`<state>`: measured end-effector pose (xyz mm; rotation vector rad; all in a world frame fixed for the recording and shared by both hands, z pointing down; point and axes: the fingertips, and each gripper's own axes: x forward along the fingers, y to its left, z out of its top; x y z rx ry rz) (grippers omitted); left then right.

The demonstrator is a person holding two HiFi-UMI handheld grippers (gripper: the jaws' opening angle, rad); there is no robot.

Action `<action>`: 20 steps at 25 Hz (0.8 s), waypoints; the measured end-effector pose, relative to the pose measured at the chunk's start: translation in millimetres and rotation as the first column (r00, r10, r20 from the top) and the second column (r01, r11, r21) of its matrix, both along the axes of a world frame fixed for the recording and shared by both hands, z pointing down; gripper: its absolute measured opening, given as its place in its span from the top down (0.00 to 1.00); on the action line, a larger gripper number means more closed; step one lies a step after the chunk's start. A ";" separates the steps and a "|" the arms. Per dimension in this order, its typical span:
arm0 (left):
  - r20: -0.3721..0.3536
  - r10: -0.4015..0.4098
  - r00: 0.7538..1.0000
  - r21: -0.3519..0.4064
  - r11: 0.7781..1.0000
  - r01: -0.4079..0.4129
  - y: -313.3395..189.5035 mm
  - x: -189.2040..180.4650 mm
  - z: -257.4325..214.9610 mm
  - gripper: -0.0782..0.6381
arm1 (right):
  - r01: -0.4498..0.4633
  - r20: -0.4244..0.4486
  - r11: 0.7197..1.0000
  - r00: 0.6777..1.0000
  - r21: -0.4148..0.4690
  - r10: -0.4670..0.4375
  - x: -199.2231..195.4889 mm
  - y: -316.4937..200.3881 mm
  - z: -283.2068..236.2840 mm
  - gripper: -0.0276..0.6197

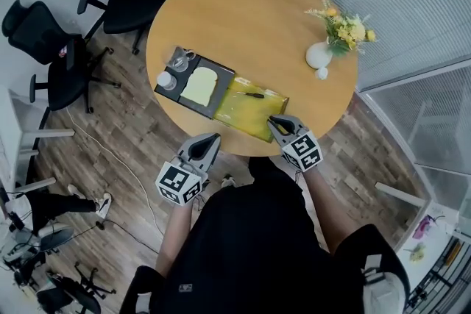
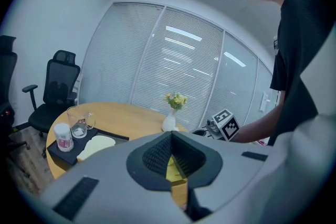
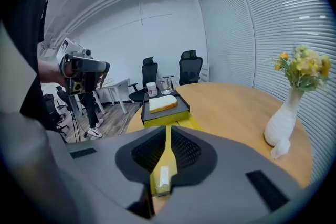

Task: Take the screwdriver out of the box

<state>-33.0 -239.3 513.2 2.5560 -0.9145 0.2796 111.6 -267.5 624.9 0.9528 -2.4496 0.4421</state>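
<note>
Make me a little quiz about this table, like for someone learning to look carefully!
1. True or false: the screwdriver lies inside the yellow box.
2. Which of these lies on the black tray? A) a slice of bread B) a banana C) a spoon
3. Fill in: the flowers in the white vase are ____.
Key: 1 true; 2 A; 3 yellow.
</note>
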 end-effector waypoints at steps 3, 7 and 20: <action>0.007 -0.020 1.000 -0.007 1.000 0.020 -4.7 0.6 2.9 0.88 | 0.029 -0.018 1.000 0.999 -0.009 -0.030 -1.2 -11.6 9.0 0.94; 0.013 -0.046 0.999 -0.012 0.999 0.046 -9.4 2.1 4.9 0.88 | 0.078 -0.029 0.997 0.996 -0.022 -0.079 -7.0 -26.4 18.6 0.94; 0.024 -0.182 0.983 0.011 0.983 0.181 -10.9 -5.8 -1.1 0.88 | 0.193 -0.165 0.973 0.963 -0.128 -0.213 -17.1 -71.4 76.9 0.87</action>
